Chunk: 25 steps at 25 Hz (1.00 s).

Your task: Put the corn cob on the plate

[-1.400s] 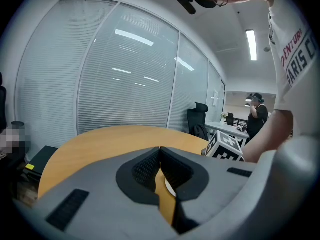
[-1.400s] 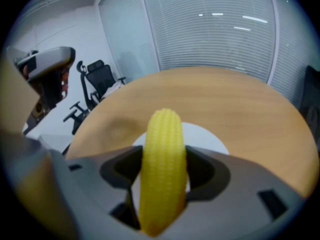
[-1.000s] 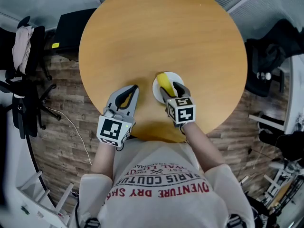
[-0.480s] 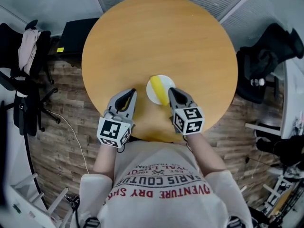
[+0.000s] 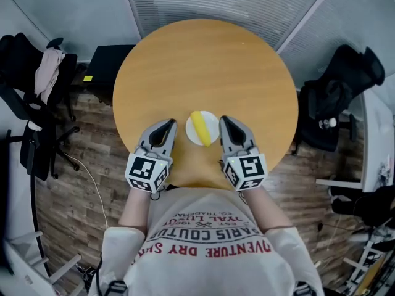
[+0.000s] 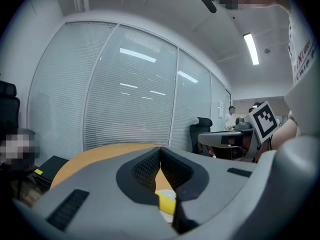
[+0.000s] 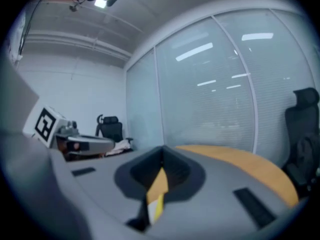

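Note:
A yellow corn cob (image 5: 200, 127) lies on a small white plate (image 5: 212, 126) near the front of the round wooden table (image 5: 203, 66). My left gripper (image 5: 170, 123) hovers just left of the plate, shut and holding nothing. To the plate's right my right gripper (image 5: 224, 119) is also shut and holding nothing. Both are raised off the table and point roughly level. In the left gripper view the left gripper (image 6: 160, 149) has its tips together, with the cob (image 6: 166, 202) showing below them. The right gripper view shows the right gripper (image 7: 162, 148) shut, the cob (image 7: 158, 207) beneath.
Black office chairs stand beside the table, one at the left with clothing draped on it (image 5: 37, 73) and one at the right (image 5: 345, 85). A black box (image 5: 105, 60) sits on the floor at the back left. Glass walls with blinds lie beyond.
My right gripper came off the corn cob, shut its jaws and lifted to the right of the plate. The left gripper rose too. The cob stays on the plate.

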Each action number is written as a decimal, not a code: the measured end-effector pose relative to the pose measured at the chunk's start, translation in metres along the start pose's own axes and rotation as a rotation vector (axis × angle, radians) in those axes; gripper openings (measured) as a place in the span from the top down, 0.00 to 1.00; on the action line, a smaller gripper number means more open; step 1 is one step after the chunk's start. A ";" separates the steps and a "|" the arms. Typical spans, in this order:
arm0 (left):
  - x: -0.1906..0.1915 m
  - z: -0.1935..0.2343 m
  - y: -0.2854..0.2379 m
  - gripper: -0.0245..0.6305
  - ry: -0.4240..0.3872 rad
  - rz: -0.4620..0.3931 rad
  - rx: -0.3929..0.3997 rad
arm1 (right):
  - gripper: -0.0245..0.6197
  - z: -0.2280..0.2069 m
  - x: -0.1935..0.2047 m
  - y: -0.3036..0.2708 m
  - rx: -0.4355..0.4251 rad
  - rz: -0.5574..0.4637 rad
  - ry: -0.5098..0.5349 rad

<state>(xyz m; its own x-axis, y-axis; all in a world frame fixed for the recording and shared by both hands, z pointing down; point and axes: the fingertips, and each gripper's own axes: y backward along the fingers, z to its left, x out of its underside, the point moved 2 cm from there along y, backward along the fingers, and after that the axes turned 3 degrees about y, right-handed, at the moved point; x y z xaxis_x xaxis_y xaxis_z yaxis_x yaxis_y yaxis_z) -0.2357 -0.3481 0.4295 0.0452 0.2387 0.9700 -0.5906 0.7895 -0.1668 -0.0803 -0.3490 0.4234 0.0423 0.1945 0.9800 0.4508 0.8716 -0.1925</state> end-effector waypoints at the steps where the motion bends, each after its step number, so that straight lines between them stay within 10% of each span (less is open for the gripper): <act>1: -0.004 -0.001 0.001 0.91 0.005 -0.010 -0.002 | 0.92 0.001 -0.006 0.003 -0.003 -0.016 0.009; 25: -0.036 0.002 0.015 0.91 -0.068 -0.066 0.003 | 0.92 0.014 -0.008 0.009 0.016 -0.011 0.068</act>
<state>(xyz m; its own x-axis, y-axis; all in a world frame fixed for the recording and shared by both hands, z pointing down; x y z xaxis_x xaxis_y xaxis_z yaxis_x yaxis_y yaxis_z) -0.2479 -0.3459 0.3924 0.0295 0.1467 0.9887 -0.5907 0.8005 -0.1012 -0.0889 -0.3365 0.4135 0.0986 0.1542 0.9831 0.4373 0.8807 -0.1820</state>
